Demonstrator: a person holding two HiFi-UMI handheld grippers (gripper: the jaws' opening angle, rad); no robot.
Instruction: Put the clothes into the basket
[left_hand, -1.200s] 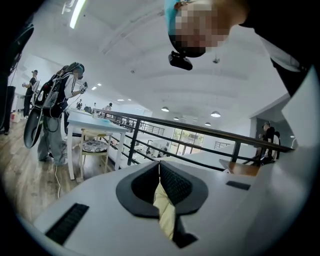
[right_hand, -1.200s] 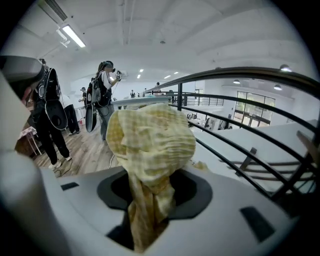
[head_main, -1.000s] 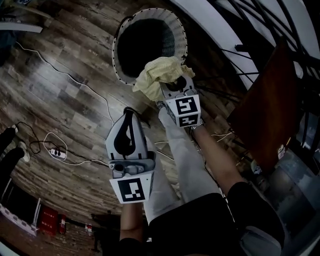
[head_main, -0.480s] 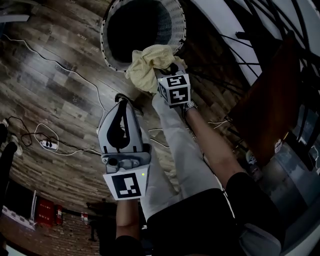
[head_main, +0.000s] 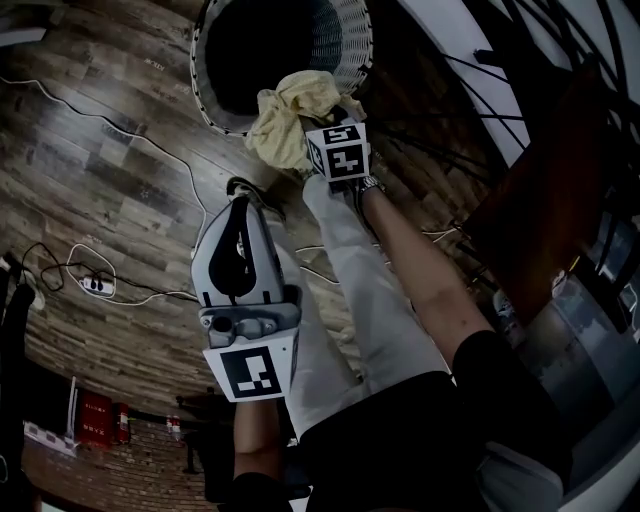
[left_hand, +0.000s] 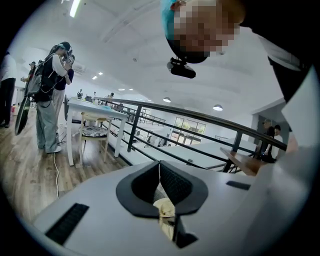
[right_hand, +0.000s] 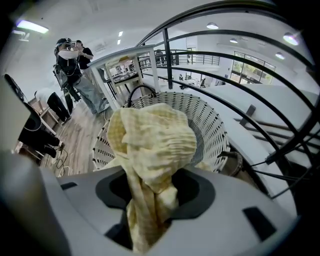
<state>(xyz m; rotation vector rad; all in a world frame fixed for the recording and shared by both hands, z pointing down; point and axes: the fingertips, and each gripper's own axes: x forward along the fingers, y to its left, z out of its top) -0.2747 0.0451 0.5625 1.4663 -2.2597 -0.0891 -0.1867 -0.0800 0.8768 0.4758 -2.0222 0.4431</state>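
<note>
Inspection from beside the round white slatted basket (head_main: 206, 98): the right gripper (head_main: 312, 128) is clenched on a crumpled pale yellow cloth (head_main: 285, 115). Its jaws have just been easing slightly wider, but the right gripper view shows the fabric bunched between them, with a tail trailing back through the gap and the main lump bulging ahead of the tips. The cloth sits at the near rim of the basket, part of it over the mouth and part over the rim and the planked wooden floor (head_main: 100, 180) just outside it. The relation that governs the drop is this: the basket mouth lies ahead of and below the right gripper, which is tilted down towards it, so in my judgement a short reach further over the rim is needed before letting go, or the trailing tail may catch the edge. The lump has no clear long axis, and only the tail runs along the jaws. The left gripper (head_main: 242, 205) is well back from the basket, its jaws together on nothing. The yellow seen through its lower gap is the distant cloth. The right hand is plainly the nearer. The basket interior reads dark, and I can make out no garment inside it.
</note>
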